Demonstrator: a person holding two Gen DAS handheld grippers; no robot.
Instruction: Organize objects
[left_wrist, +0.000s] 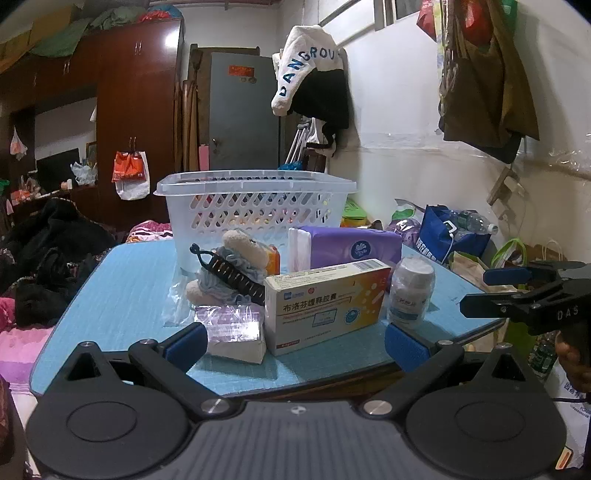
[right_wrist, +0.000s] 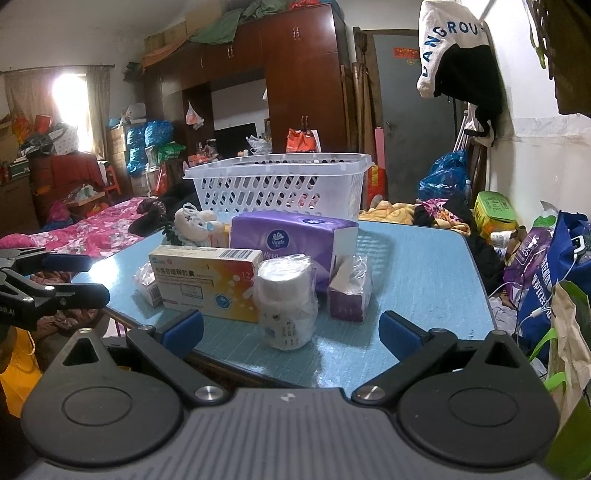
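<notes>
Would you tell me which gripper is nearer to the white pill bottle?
Right. The right gripper faces the white pill bottle head-on, jaws open; the left gripper is aimed at the medicine box beside it.

"vinda" on the purple tissue pack (right_wrist: 291, 236), "dangrou" on the hanging white garment (left_wrist: 306, 70), "das" on the right gripper (left_wrist: 476, 291)

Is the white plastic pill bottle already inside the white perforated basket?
No, the white plastic pill bottle stands on the blue tabletop in front of the white perforated plastic basket, near the table's front edge.
</notes>
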